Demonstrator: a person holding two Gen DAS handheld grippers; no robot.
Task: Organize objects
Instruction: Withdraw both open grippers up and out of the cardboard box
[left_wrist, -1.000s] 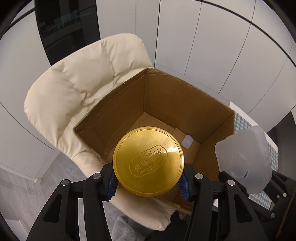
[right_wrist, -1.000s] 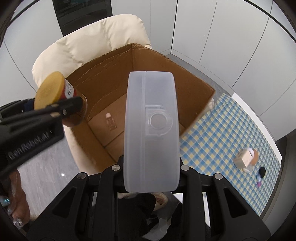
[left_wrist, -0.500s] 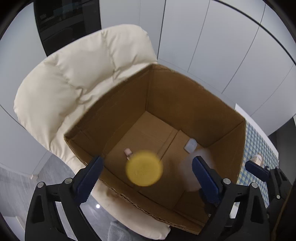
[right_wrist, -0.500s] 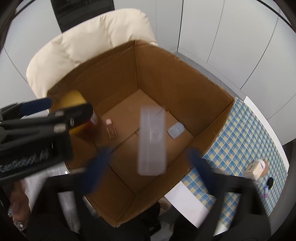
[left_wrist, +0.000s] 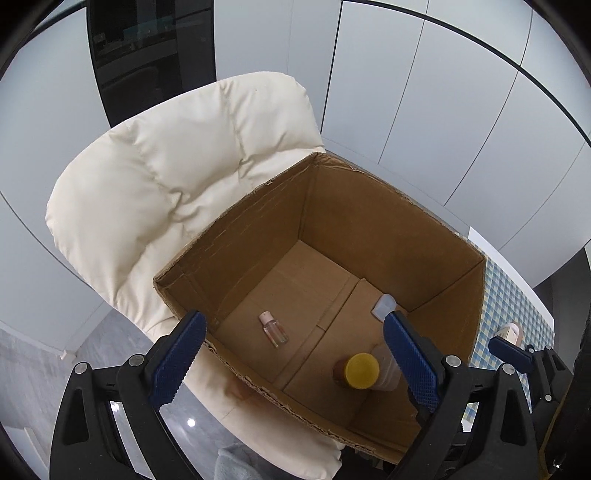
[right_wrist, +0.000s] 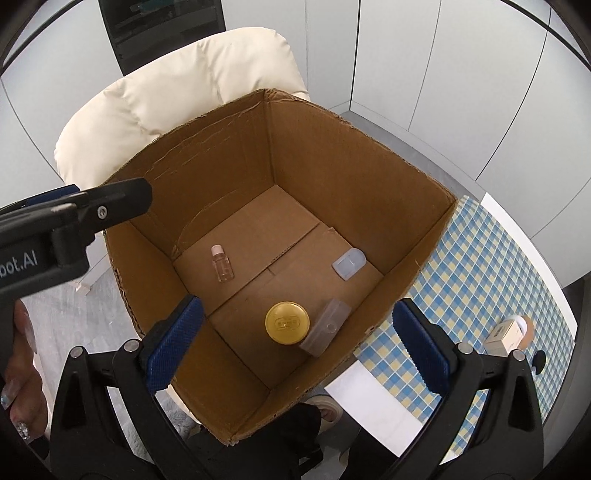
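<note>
Already dropped in the box (right_wrist: 332, 147): jar (right_wrist: 287, 323) upright near the front corner, gold lid up, with the clear case (right_wrist: 325, 328) tilted on edge just beside it, perhaps touching. Farther in on the floor, well apart from these, a small bottle (right_wrist: 222, 264) lying flat and a small clear piece (right_wrist: 348, 263) near the right wall.

Above the open top, both tools spread wide. Left gripper (left_wrist: 291, 325) just been opening, nothing between the pads. Right gripper (right_wrist: 298, 306) likewise just been opening, holding nothing, aimed steeply down at the jar and case.

Outward from there, left to sort by the look of it: a small carton (right_wrist: 504, 336) against a tape roll (right_wrist: 526, 326) on the checked cloth (right_wrist: 480, 258), well to the right of the box. Off to the right of both tools, and clearly nearer the right one; probably a job for that hand, swinging right over the box wall. Long axis of the carton too small to read with confidence.

Behind the box, a cream chair (left_wrist: 166, 184).
</note>
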